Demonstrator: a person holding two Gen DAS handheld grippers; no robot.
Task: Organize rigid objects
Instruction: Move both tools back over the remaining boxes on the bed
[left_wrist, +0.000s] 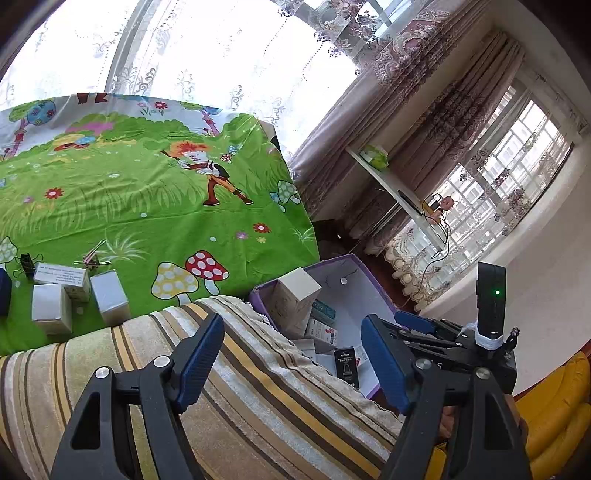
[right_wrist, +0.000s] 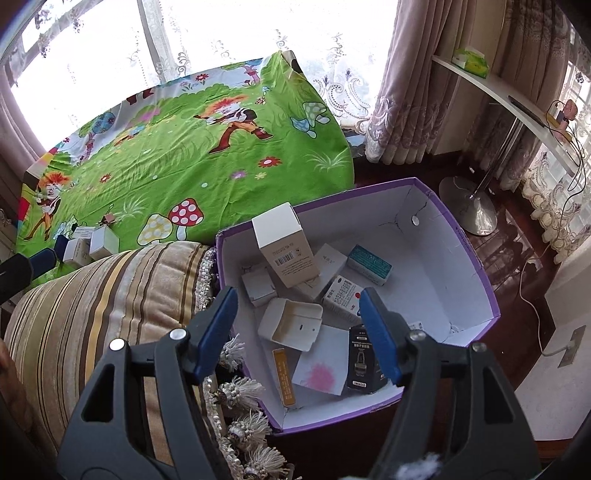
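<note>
The right gripper (right_wrist: 299, 332) is nearest to the camera: its jaws stand apart and nothing is between the blue pads. They point steeply down into the purple box (right_wrist: 476, 258), which stands beside the striped cushion (right_wrist: 110, 295). Several small cartons already lie in this box, among them a tall white carton (right_wrist: 284, 243) leaning upright and a black carton (right_wrist: 364, 360) just beside the right pad.

The left gripper (left_wrist: 291, 362) hangs over the striped cushion, its jaws also well apart and empty. The right gripper is seen beside it at the right edge of this view.

The things that remain to be sorted are the white cartons (left_wrist: 79, 295) on the green cartoon sheet (left_wrist: 147, 184), together with two binder clips (left_wrist: 26, 262) just behind them. I cannot tell if this sheet covers a bed or a counter. From the left jaws these cartons lie ahead and far to the left, past the cushion edge. In the right wrist view they are small and far at the left, beyond the whole cushion.

So I judge that the left hand is the nearer one for the next pick, and it needs to swing leftward and forward. The rightmost carton (left_wrist: 110, 299) stands with its long axis leaning away from the camera, so the jaws probably should close across its narrow sides.
</note>
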